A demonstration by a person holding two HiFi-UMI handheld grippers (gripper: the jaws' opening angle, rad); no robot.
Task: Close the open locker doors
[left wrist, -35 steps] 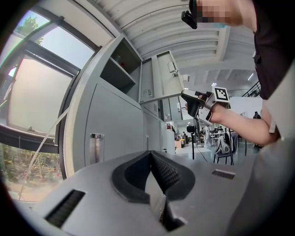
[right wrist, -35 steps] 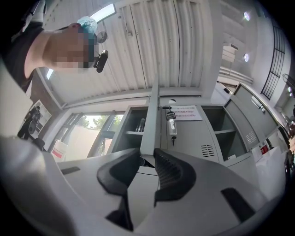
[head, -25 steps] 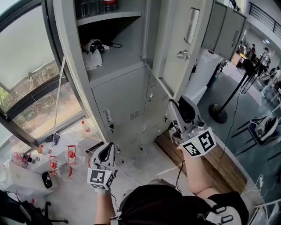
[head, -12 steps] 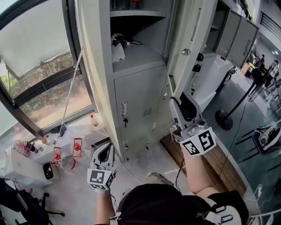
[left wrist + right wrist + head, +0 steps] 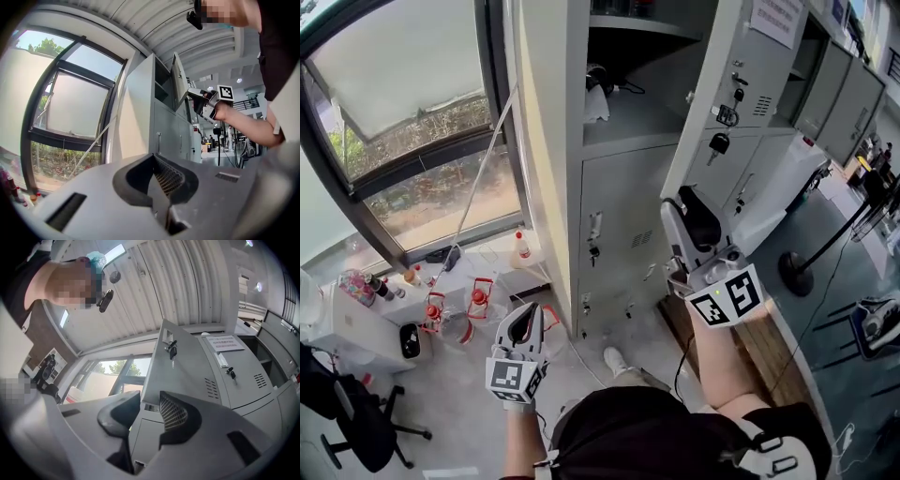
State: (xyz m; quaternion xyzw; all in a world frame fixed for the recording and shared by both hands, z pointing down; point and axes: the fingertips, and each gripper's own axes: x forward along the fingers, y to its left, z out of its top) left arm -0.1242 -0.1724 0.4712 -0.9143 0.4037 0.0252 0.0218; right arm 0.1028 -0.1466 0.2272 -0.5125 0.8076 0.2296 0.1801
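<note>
Below the open locker door (image 5: 759, 75), right gripper (image 5: 689, 223) jaws, just opening, stand narrowly apart, empty; left gripper (image 5: 523, 317) jaws together.

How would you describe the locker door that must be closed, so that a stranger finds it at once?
Find the tall grey locker cabinet beside the big window. Its upper compartment stands open, and the open door swings out on its right. Unlike the shut doors below, it sticks out from the front, with keys hanging from its lock.
</note>
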